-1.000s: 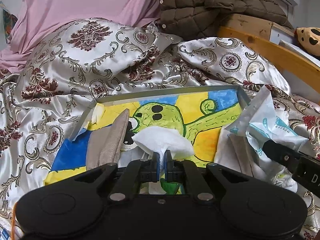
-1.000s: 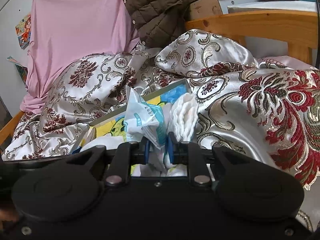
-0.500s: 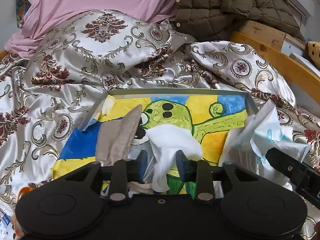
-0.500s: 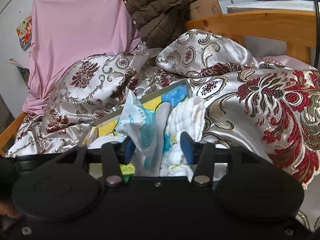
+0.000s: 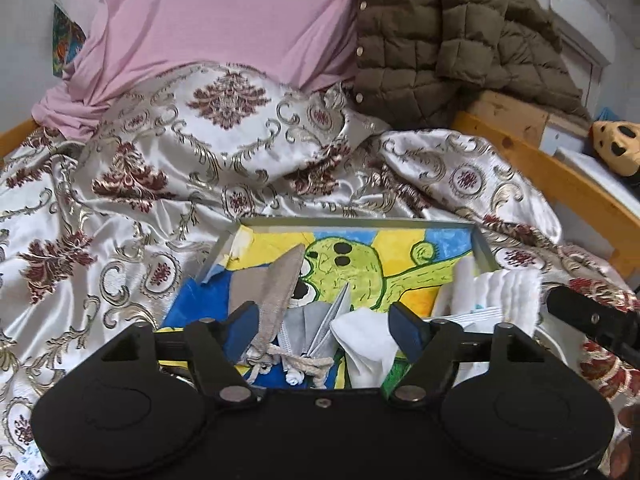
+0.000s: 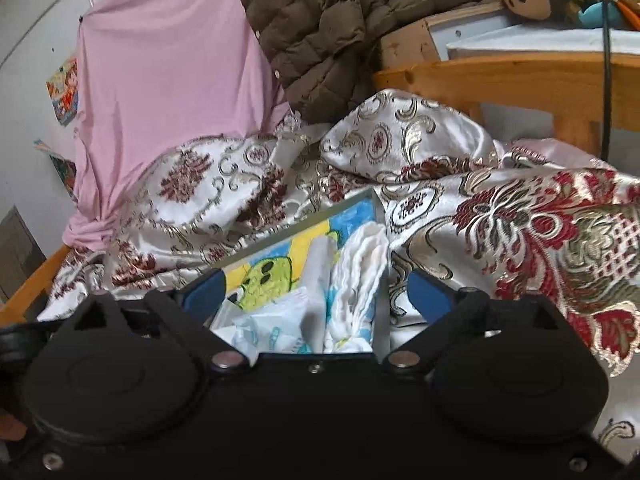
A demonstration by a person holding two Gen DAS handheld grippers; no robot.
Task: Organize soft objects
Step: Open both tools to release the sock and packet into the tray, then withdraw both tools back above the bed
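Left tongs [image 5: 324, 322] opening, gripping nothing: beige woven pouch [image 5: 276, 300] and white tissue [image 5: 364, 344] lie between the blue pads, in the shallow cartoon-lined tray [image 5: 352, 223] on the bed. Right tongs [image 6: 316, 292] opening wide, empty; white ruffled cloth [image 6: 360, 276] and blue-printed wrapper [image 6: 272, 328] in the tray's right end, between them.

Cloths [image 5: 364, 340] in tray [image 5: 360, 222] on quilt [image 5: 160, 200]

One tray [image 5: 482, 240], two pouches [image 5: 276, 296], one jacket [image 5: 448, 40], one pink sheet [image 5: 224, 20].
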